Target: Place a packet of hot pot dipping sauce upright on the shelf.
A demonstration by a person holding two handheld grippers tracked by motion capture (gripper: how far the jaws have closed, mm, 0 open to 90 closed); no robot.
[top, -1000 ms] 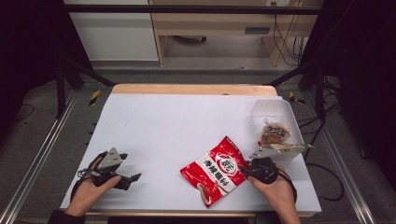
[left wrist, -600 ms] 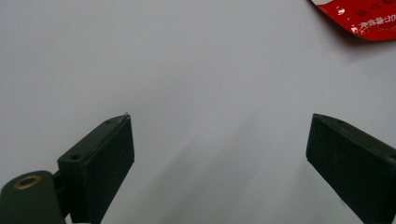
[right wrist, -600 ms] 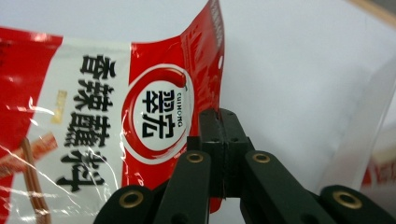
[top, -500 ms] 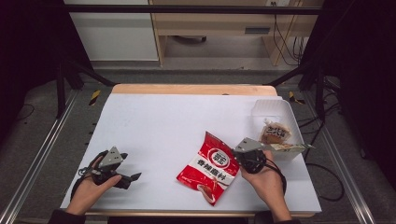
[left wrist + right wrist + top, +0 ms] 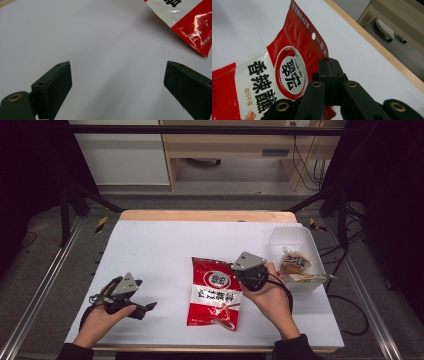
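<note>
Having slid leftward and turned more upright since a moment ago, red snack pouch (image 5: 215,292) lying flat near the table's (image 5: 165,245) front edge. Pinching the pouch's right edge with jaws pressed together, right gripper (image 5: 328,65). Resting left of the pouch, well apart, left gripper (image 5: 145,309) with jaws spread. Sitting farther right of the pouch, white tray (image 5: 282,236) holding a wrapped bun (image 5: 294,262).

A lab: white-topped table (image 5: 165,250) framed by black rig struts (image 5: 65,195) and cables (image 5: 300,165).
</note>
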